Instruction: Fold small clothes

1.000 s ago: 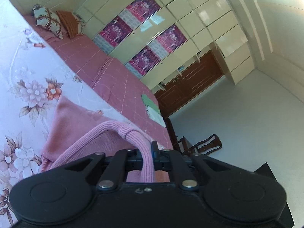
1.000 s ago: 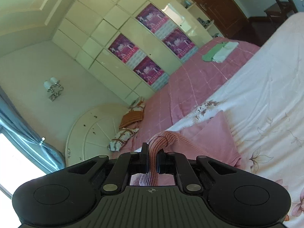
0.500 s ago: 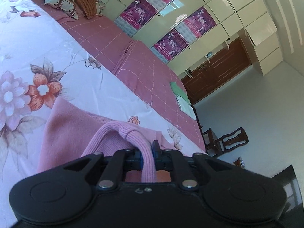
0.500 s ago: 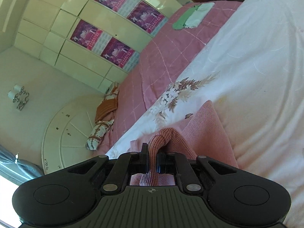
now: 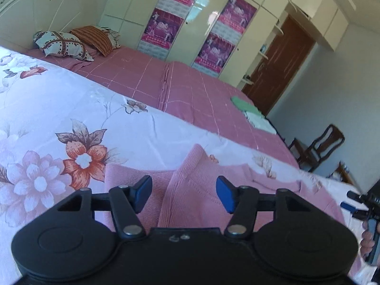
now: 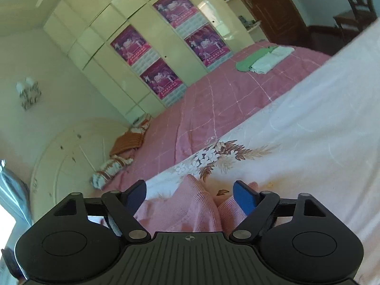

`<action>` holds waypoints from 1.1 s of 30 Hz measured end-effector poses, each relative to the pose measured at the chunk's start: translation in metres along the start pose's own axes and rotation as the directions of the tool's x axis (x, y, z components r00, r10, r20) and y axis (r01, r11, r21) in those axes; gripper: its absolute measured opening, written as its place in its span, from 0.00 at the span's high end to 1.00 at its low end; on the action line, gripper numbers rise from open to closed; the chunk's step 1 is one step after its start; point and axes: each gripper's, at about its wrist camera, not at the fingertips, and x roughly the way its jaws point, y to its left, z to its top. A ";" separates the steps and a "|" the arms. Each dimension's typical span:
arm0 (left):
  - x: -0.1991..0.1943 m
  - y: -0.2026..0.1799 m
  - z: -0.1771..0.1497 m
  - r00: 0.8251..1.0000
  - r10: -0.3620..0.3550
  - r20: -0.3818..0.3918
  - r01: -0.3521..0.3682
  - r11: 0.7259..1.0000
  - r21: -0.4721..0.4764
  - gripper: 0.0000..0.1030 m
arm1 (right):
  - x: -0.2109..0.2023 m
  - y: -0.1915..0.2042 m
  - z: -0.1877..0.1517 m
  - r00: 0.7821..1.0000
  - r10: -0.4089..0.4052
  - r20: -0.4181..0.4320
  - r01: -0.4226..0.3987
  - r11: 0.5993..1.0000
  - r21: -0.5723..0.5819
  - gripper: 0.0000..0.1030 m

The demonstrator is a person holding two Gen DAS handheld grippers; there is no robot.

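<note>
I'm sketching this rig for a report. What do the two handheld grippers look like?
Both are matte black. The left gripper has a smooth body with two round discs, silver pivot pins and blue pads. The right gripper matches, but its body is ribbed and carries a small crosshair mark. No cables or sleeves show.

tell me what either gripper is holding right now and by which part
Nothing: the left gripper and right gripper are open above the pink knit garment.

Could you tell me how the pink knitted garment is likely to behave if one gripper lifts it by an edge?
The pink knitted garment would probably drape and sag, since it already lies in soft ridges on the floral sheet. Its ribbed knit should give the pads decent grip. It looks thin, so likely light.
</note>
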 end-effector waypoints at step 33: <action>-0.006 -0.004 -0.031 0.984 0.153 0.091 -0.149 0.987 -0.054 0.65 | 0.051 0.030 -0.036 0.956 -0.289 -0.044 0.255 0.898 -0.358 0.90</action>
